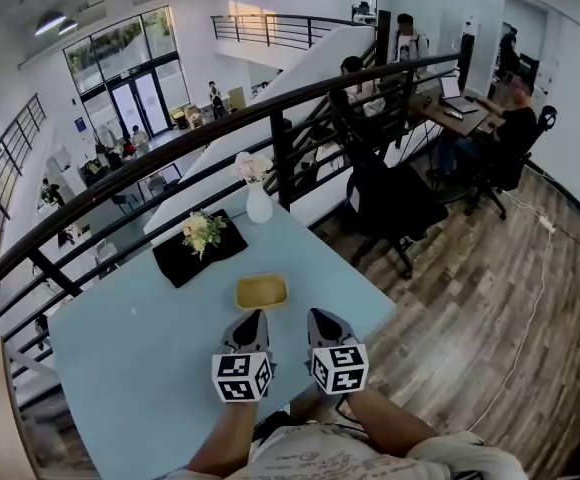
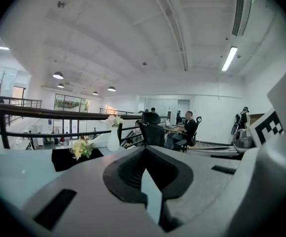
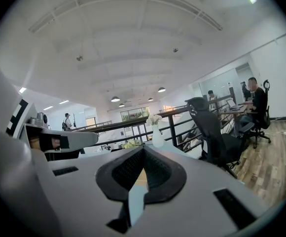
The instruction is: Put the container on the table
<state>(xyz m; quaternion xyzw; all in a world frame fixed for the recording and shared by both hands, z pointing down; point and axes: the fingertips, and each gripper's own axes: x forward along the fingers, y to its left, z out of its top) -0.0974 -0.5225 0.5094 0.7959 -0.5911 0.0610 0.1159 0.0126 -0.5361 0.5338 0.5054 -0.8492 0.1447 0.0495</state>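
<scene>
A shallow yellow container (image 1: 261, 291) rests on the light blue table (image 1: 140, 348), toward its right front part. My left gripper (image 1: 254, 317) and right gripper (image 1: 316, 315) hover side by side just behind the container, nearer to me, tips pointing at it. Neither touches it. In the left gripper view the left gripper (image 2: 145, 148) has its jaws meeting at the tip with nothing between them. In the right gripper view the right gripper (image 3: 143, 149) looks the same, and a sliver of the container (image 3: 140, 177) shows through the gap behind its tips.
A white vase (image 1: 259, 205) of pale flowers stands at the table's far edge. A black mat (image 1: 175, 261) with a yellow bouquet (image 1: 201, 232) lies to its left. A dark railing (image 1: 170, 153) runs behind the table. An office chair (image 1: 390, 203) and seated people are at the right.
</scene>
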